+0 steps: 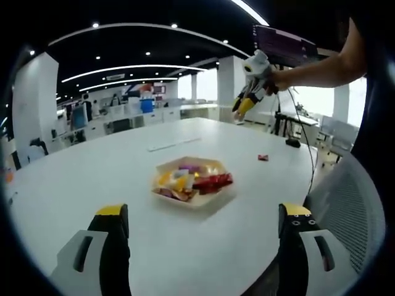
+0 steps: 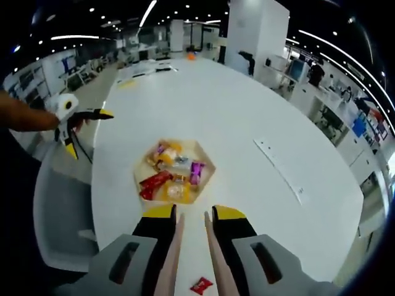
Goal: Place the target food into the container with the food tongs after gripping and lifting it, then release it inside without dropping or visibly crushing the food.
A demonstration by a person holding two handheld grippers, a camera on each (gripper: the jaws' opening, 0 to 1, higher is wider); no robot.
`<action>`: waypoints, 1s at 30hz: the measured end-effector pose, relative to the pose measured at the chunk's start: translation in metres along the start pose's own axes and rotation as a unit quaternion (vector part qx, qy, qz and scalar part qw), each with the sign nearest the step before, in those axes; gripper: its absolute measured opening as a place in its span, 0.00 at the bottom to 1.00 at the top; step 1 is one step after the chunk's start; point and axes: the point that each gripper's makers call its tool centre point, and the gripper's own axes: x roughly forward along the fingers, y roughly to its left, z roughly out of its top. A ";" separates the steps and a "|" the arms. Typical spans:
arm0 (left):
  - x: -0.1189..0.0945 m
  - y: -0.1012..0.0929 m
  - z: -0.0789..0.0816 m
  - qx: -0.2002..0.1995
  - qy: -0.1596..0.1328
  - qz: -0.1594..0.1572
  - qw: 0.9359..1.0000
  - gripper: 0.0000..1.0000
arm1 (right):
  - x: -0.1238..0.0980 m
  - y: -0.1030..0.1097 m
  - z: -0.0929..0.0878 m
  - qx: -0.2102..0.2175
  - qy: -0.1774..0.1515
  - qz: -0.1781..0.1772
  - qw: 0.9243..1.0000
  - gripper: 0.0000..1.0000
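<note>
- Here the tray (image 2: 174,171) of wrapped snacks (image 2: 155,180) sits mid-surface (image 2: 247,117).
- Left claw (image 1: 203,225) spread wide, hovering above the surface near the tray (image 1: 193,182).
- Right claw (image 2: 191,217) pinching tongs (image 2: 173,246), arms apart, tips above the tray's near rim.
- A red candy (image 2: 201,285) lies on the surface, apart from the tray.

The place is a large open-plan office. A big white table (image 1: 92,179) stands in a wide hall with white pillars (image 2: 256,31), a dark ceiling crossed by curved light strips (image 1: 129,68) and spotlights, and rows of desks (image 1: 154,114) with monitors and chairs at the back. A mesh office chair (image 1: 352,203) sits at the table's edge, and bright windows (image 1: 321,98) line one side.
</note>
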 end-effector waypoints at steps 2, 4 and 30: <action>0.000 0.000 -0.001 0.000 0.002 0.000 1.000 0.99 | -0.004 -0.002 -0.005 0.002 0.000 -0.003 1.000 0.22; 0.000 0.000 -0.001 0.000 0.003 -0.001 1.000 0.98 | -0.008 -0.003 -0.010 0.005 0.000 -0.006 1.000 0.22; 0.002 -0.004 -0.006 0.001 0.015 -0.006 1.000 0.99 | -0.056 -0.021 -0.077 0.045 0.008 -0.045 0.998 0.22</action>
